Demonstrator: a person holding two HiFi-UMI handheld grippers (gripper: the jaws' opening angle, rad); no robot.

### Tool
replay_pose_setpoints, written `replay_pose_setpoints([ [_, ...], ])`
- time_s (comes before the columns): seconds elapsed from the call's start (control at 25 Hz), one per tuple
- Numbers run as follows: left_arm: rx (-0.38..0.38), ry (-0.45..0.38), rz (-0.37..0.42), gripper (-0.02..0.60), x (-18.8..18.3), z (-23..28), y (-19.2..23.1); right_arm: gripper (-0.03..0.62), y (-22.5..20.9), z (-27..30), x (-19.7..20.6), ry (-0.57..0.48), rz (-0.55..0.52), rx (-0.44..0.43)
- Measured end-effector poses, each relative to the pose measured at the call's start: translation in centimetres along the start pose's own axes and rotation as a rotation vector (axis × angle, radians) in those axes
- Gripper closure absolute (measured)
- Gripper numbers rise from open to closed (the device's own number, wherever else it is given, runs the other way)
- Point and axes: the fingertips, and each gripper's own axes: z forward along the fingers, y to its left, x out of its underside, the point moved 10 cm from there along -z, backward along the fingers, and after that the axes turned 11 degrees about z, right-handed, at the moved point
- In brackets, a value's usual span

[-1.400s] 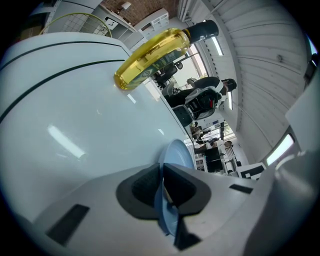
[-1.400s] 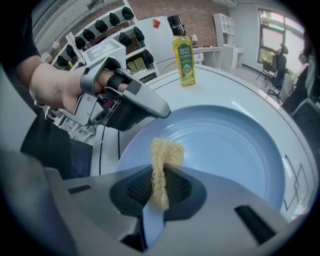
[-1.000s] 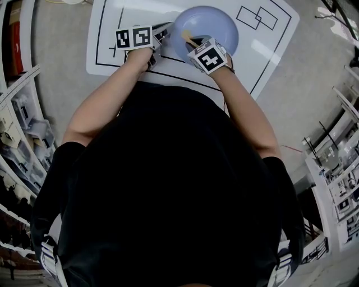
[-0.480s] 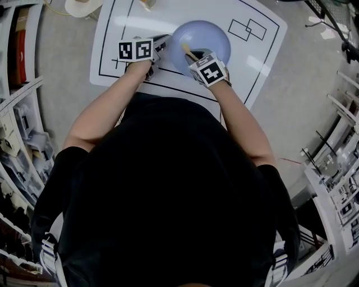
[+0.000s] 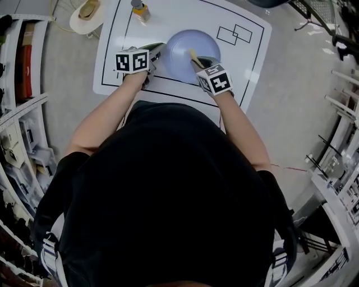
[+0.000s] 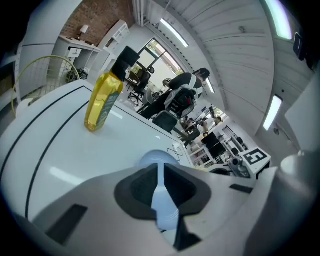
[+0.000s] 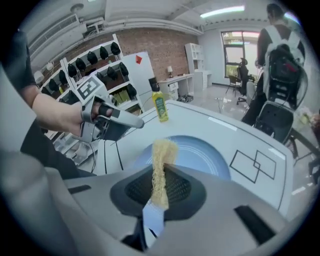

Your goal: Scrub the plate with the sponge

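Note:
A pale blue plate (image 5: 188,51) sits over the white mat (image 5: 112,67) in the head view. My left gripper (image 5: 159,51) is shut on the plate's left rim. In the left gripper view that rim (image 6: 162,200) runs edge-on between the closed jaws. My right gripper (image 5: 197,59) is shut on a thin yellow sponge (image 5: 193,56) above the plate's near right side. In the right gripper view the sponge (image 7: 161,165) stands upright out of the jaws, in front of the plate (image 7: 205,155) and the left gripper (image 7: 117,120). Whether the sponge touches the plate, I cannot tell.
A yellow bottle (image 5: 140,10) stands at the mat's far edge, also seen as bottle (image 6: 102,102). Two overlapping rectangles (image 5: 234,35) are drawn right of the plate. Shelving (image 5: 22,67) lines the left side. A round tan object (image 5: 87,14) lies off the mat's far left corner.
Both grippers have risen together with the plate and the sponge. The head view has shifted, so the bottle and the mat's far edge now show.

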Motion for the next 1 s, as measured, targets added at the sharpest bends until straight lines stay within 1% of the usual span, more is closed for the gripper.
replay_pose_setpoints([
  [0.12, -0.012, -0.013, 0.038, 0.546, -0.4, -1.1, -1.0, 0.56, -0.4, -2.5, -0.2, -0.08, 0.018, 0.024],
  [0.28, -0.021, -0.037, 0.067, 0.546, -0.4, -2.5, -2.2, 0.56, -0.7, -5.2, 0.2, -0.135, 0.014, 0.054],
  [0.4, -0.041, -0.059, 0.081, 0.546, -0.5, -3.7, -3.0, 0.56, -0.9, -6.9, 0.6, -0.164, 0.019, 0.073],
  [0.52, -0.05, -0.107, 0.098, 0.546, -0.9, -5.1, -4.4, 0.56, -0.7, -8.5, 1.3, -0.189, 0.006, 0.096],
  [0.76, -0.053, -0.163, 0.17, 0.546, -1.4, -7.9, -7.2, 0.56, 0.4, -11.1, 2.6, -0.224, -0.007, 0.114],
  [1.0, -0.07, -0.202, 0.186, 0.546, -0.7, -10.0, -8.8, 0.56, 0.9, -13.8, 3.8, -0.275, -0.005, 0.131],
])
